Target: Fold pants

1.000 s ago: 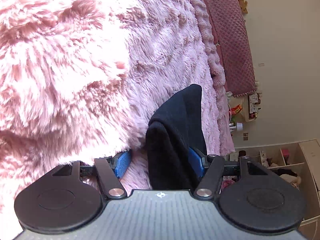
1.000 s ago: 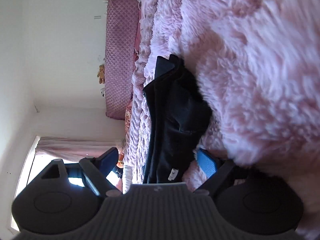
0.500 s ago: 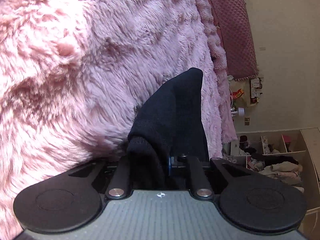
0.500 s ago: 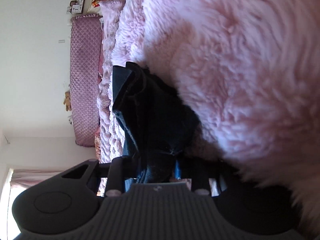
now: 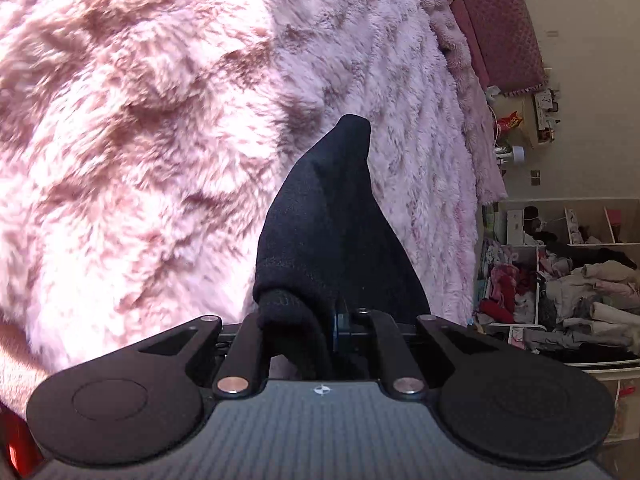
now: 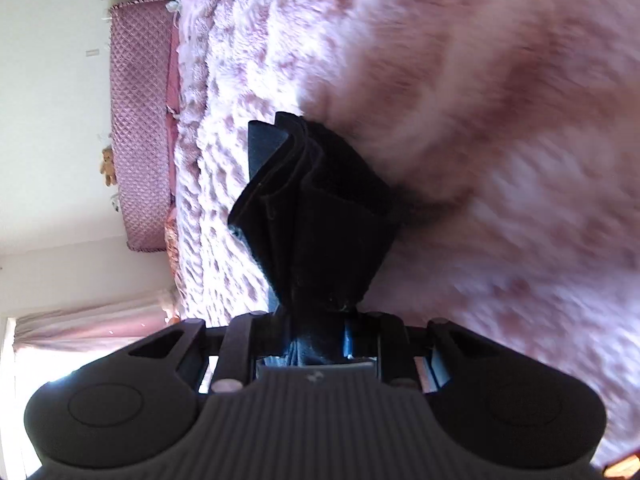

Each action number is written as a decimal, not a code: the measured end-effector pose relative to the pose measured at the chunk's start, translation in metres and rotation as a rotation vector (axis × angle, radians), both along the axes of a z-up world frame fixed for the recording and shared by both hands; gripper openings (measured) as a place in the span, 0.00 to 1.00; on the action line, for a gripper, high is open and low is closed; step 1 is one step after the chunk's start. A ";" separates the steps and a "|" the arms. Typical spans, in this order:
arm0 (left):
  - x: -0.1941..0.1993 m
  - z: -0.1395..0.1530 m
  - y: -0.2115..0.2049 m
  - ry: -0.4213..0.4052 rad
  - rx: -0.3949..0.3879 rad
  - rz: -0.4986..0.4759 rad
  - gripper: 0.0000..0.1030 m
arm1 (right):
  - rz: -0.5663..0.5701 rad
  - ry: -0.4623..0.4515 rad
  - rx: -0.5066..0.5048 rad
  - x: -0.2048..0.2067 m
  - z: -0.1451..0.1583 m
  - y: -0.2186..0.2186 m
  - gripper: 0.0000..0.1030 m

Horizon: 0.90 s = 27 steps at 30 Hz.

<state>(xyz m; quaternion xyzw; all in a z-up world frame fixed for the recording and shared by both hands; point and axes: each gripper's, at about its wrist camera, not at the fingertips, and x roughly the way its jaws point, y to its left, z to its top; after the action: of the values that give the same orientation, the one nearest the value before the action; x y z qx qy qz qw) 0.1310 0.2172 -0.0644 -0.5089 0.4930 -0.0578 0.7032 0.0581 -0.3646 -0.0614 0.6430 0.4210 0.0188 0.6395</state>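
The black pants rise in a taut cone from my left gripper, which is shut on a bunched edge of the cloth, above the fluffy pink blanket. In the right wrist view the black pants hang in several stacked folds from my right gripper, which is shut on the gathered cloth. The far end of the pants still touches the blanket. The fingertips of both grippers are hidden by cloth.
The pink blanket covers a bed with a quilted mauve headboard. Open shelves with piled clothes stand past the bed's edge. A window with pink curtains is at the left in the right wrist view.
Both grippers were open around the pants one second ago. They closed on the cloth and have since lifted it off the blanket, drawing it taut.
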 end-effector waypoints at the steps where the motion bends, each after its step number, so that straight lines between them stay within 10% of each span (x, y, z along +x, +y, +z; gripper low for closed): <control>1: -0.014 -0.005 -0.002 0.011 0.021 -0.011 0.12 | 0.020 0.024 -0.011 -0.012 -0.004 -0.002 0.21; 6: -0.065 -0.011 -0.007 -0.049 0.197 -0.104 0.22 | 0.131 0.019 -0.089 -0.058 -0.015 -0.017 0.30; 8: -0.083 0.013 -0.008 -0.131 0.362 -0.140 0.38 | 0.123 -0.007 -0.183 -0.083 0.000 -0.026 0.47; 12: -0.116 0.049 -0.008 -0.196 0.640 -0.087 0.40 | 0.100 -0.077 -0.408 -0.110 0.042 -0.050 0.50; 18: -0.100 0.079 -0.022 -0.378 0.607 -0.059 0.48 | 0.283 -0.517 -0.638 -0.085 0.123 -0.029 0.43; 24: -0.037 0.071 -0.072 -0.515 0.528 -0.200 0.48 | 0.661 -0.712 -1.144 -0.021 0.144 0.037 0.56; 27: -0.003 0.061 -0.100 -0.609 0.574 -0.338 0.48 | 0.761 -0.733 -1.214 0.004 0.126 0.036 0.56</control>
<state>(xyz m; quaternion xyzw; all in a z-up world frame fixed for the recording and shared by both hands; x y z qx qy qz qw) 0.1284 0.1176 -0.0030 -0.1654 0.3359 -0.1798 0.9097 0.0622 -0.3283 0.0646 -0.0514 0.3113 0.2130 0.9247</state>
